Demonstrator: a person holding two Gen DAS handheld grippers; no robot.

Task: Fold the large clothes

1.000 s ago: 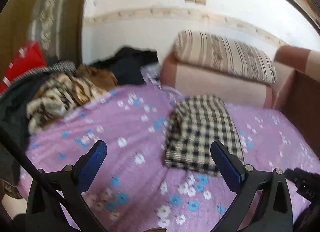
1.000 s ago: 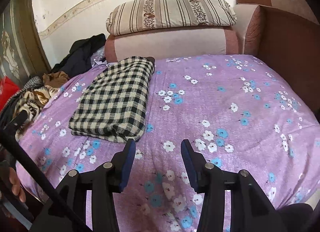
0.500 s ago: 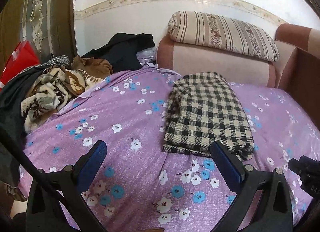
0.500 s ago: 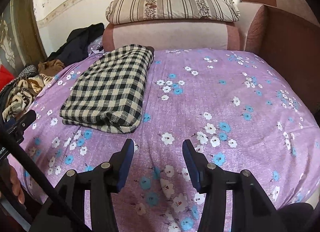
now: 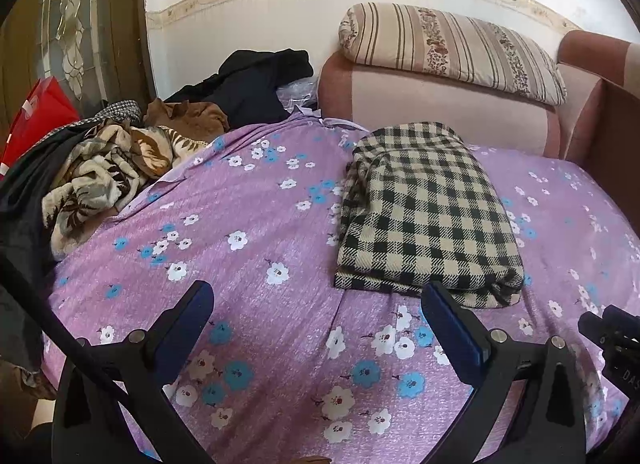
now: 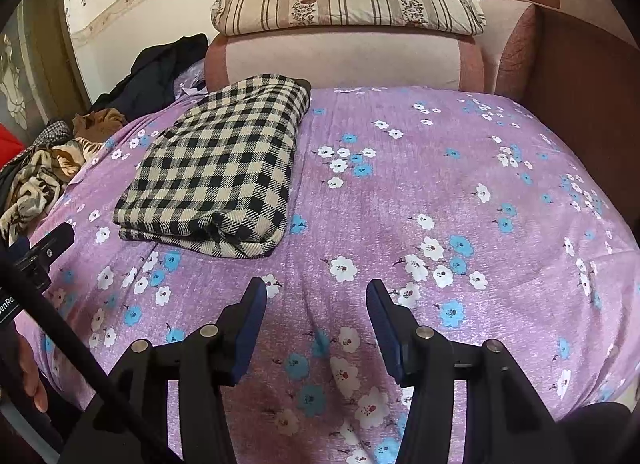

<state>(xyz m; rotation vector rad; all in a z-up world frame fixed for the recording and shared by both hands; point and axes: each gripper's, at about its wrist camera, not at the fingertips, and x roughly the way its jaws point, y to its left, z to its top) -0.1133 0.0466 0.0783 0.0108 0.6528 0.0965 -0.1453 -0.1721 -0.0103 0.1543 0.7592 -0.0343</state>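
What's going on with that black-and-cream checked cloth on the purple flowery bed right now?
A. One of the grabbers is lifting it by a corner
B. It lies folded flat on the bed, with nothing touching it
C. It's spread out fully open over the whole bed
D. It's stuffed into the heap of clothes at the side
B: the checked cloth lies folded on the bed, and both the left gripper and right gripper are open and empty, short of it.
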